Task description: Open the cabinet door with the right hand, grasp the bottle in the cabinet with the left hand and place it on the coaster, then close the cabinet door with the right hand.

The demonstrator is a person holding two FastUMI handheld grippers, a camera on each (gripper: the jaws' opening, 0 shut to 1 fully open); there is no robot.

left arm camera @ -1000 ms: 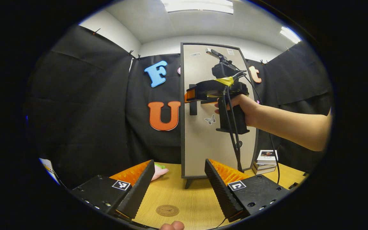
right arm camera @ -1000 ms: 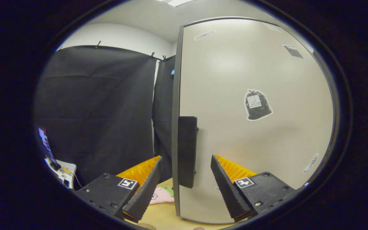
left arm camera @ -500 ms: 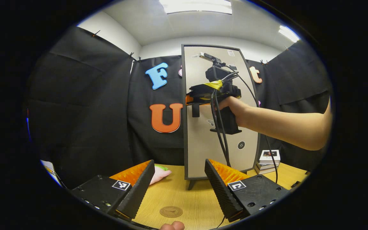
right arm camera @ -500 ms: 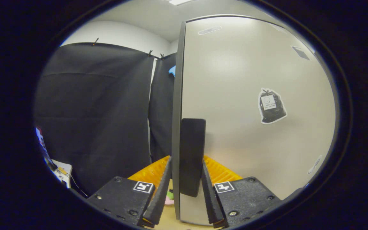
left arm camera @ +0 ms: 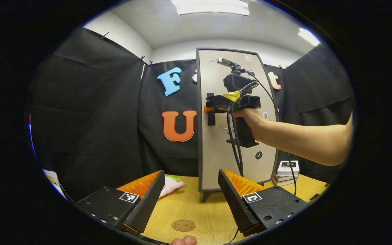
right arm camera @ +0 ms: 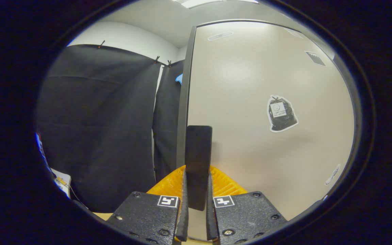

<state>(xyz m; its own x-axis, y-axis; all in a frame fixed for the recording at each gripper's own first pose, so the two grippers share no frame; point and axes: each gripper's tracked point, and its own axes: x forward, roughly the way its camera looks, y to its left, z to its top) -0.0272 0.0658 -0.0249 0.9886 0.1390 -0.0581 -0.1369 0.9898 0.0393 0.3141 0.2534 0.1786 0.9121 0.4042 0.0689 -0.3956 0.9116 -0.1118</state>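
Observation:
A tall beige cabinet (left arm camera: 216, 149) with a dark frame stands on the wooden table (left arm camera: 196, 207). Its door (right arm camera: 250, 136) carries a black vertical handle (right arm camera: 198, 160). My right gripper (right arm camera: 196, 207) is shut on that handle, one finger on each side. In the left gripper view that same gripper (left arm camera: 211, 109) reaches the handle (left arm camera: 210, 117) at mid height, held by a hand (left arm camera: 248, 117). My left gripper (left arm camera: 191, 200) hovers open over the table, with nothing between its fingers. A round brown coaster (left arm camera: 183, 225) lies on the table just ahead of it. The cabinet's inside is hidden.
A pink and green soft toy (left arm camera: 170, 183) lies left of the cabinet's foot. A small stack of books (left arm camera: 286, 170) sits to the cabinet's right. Cables (left arm camera: 235, 143) hang from the right gripper. Black cloth walls close in the booth.
My right gripper went from open around the handle to shut on it. The door edge has swung slightly in the right gripper view. The left gripper has barely moved.

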